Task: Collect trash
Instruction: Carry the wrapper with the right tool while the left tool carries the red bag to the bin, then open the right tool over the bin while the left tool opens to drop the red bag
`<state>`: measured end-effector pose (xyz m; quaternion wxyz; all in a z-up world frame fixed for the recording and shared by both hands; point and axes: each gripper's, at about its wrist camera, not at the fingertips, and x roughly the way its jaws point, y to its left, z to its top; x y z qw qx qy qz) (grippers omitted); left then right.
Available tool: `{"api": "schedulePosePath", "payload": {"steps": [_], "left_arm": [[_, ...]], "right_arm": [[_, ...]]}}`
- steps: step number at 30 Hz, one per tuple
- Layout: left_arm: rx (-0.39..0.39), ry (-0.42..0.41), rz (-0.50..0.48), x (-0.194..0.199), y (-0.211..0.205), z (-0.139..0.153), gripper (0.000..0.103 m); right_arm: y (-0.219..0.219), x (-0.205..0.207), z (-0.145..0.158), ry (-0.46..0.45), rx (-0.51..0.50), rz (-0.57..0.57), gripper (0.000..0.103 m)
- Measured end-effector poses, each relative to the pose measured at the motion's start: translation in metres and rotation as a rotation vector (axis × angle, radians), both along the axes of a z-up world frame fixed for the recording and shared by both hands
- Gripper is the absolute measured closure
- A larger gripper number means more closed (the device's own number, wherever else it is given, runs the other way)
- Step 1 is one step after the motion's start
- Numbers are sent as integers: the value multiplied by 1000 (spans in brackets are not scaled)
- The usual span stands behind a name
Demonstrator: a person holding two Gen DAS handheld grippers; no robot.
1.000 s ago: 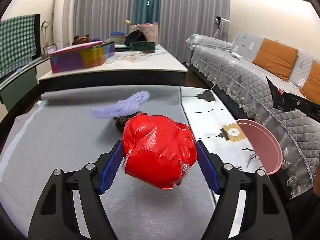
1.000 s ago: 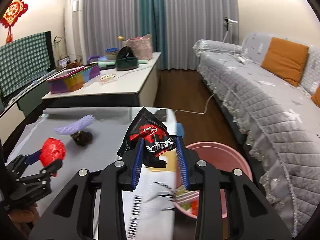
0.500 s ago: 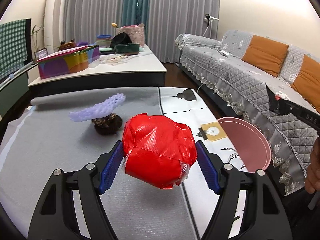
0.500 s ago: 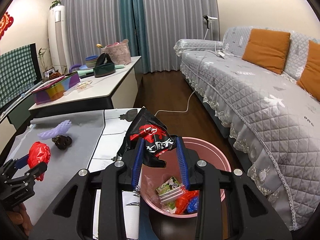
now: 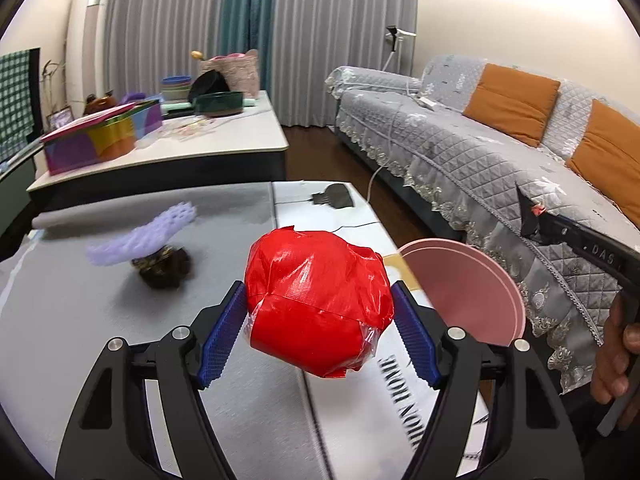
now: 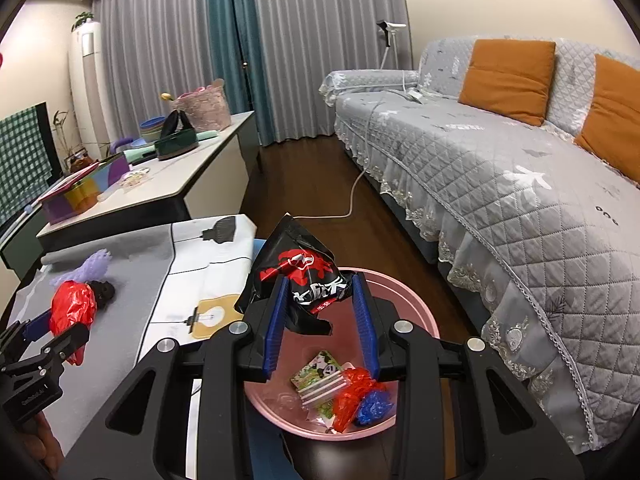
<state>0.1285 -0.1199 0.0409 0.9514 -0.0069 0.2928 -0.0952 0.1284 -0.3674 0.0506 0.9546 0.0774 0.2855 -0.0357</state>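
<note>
The right hand-held gripper (image 6: 320, 320) is partly closed, both pads clamped on a black-and-red snack wrapper (image 6: 300, 276), held directly above the pink bin (image 6: 416, 320). The bin already contains several discarded wrappers. The left hand-held gripper (image 5: 320, 332) stands wide, pads pressed on a red crumpled bag (image 5: 316, 304) above the counter (image 5: 60, 320), beside the bin rim. Step in hand: deposit. The next move calls for releasing the wrapper into the bin, then carrying the red bag over the rim. A purple foam net (image 5: 144, 236) and dark scrap (image 5: 164, 268) remain uncollected.
</note>
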Motion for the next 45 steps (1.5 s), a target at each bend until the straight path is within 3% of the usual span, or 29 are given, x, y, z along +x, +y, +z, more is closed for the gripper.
{"api": "schedulePosePath", "payload": {"steps": [17, 34, 45], "left_arm": [[-26, -28, -146, 29, -67, 2, 33], [-27, -16, -286, 55, -115, -17, 32], [-15, 15, -327, 69, -129, -34, 32]], "right_arm": [[-41, 9, -15, 9, 5, -114, 70], [-63, 18, -23, 10, 7, -211, 70], [-67, 26, -30, 22, 6, -223, 70]]}}
